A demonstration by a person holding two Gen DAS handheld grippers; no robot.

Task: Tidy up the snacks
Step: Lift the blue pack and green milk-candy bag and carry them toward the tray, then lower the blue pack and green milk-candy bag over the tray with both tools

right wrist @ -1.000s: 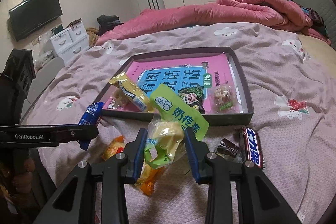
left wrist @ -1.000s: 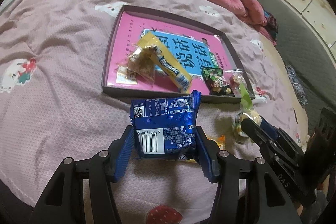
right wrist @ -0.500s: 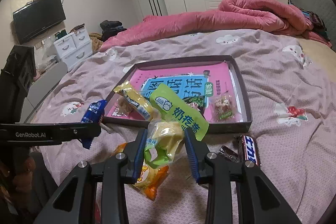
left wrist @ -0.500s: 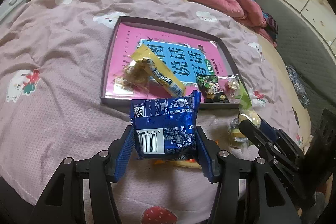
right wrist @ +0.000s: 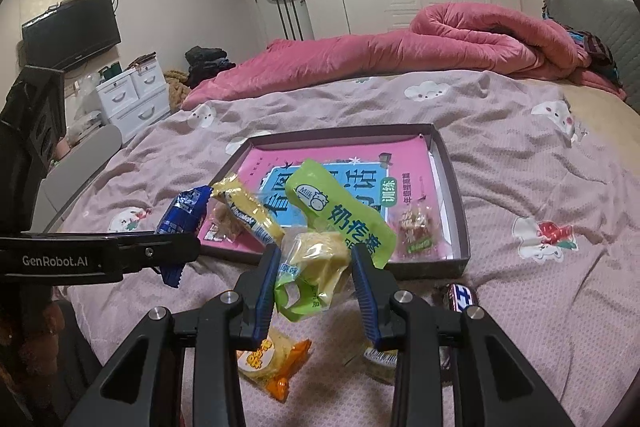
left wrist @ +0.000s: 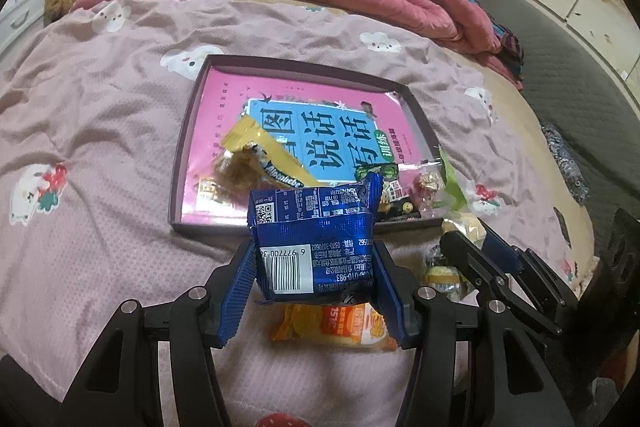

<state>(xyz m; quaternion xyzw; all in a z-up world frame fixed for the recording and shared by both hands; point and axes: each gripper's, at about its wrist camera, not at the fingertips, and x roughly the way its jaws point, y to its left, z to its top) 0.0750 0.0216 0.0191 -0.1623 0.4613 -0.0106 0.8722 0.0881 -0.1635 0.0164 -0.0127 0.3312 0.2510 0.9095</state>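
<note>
The left gripper (left wrist: 316,267) is clamped on a blue foil snack packet (left wrist: 314,239), barcode side facing the camera, held above the bedsheet (left wrist: 100,131) just in front of the near rim of the tray (left wrist: 182,143). The right gripper (right wrist: 316,269) is clamped on a clear pouch with a green header (right wrist: 320,227); the header reads "Milk" beside Chinese characters. This pouch is also held in front of the tray's near rim.

Inside the tray, a yellow stick pack (left wrist: 276,163) marked "Alpenliebe" lies near the left side, with a dark green sachet (left wrist: 390,187) and a clear bag of small sweets (right wrist: 414,227) to the right. The tray floor carries a pink and blue printed sheet with large Chinese characters.

On the bedsheet below the grippers lies an orange packet (right wrist: 272,359). A chocolate bar (right wrist: 462,297) lies to the right.
</note>
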